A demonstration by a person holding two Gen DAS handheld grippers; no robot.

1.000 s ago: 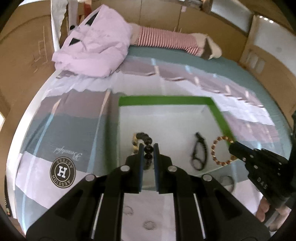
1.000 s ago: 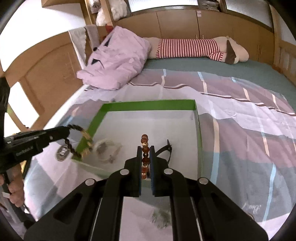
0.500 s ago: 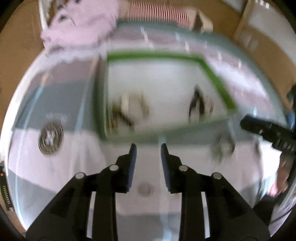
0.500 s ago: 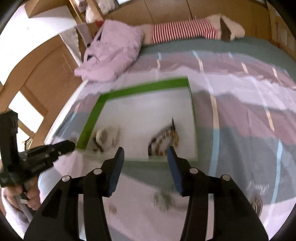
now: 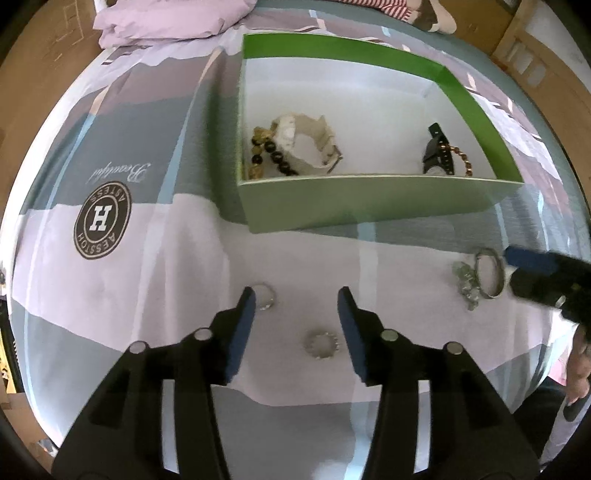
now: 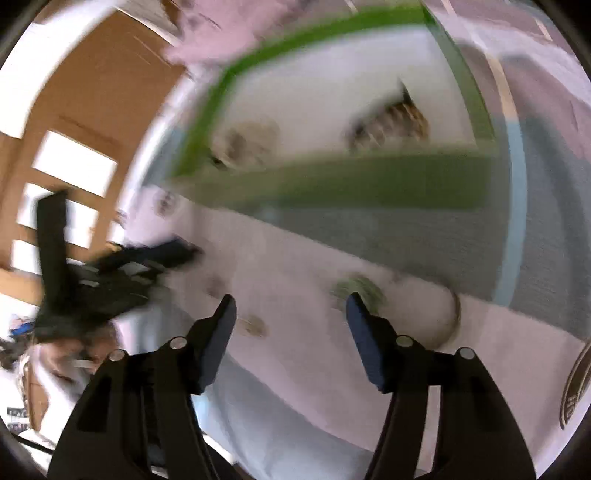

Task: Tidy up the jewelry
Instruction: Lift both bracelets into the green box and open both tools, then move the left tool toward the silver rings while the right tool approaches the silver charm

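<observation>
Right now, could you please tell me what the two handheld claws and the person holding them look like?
Both are matte black plastic. The left claw has two angular tapering fingers lined with blue pads, each finger carrying round silver bolt heads. The right claw is built the same, with blue-lined fingers and silver bolts. No cables show. Blur hides any markings and what the person wears.

Bed with a striped bedspread [image 5: 155,258], green box [image 5: 369,199] sitting on it, two small rings [image 5: 322,345] near the front, silver bangle [image 5: 489,273], pink blanket [image 5: 166,18] at the back
</observation>
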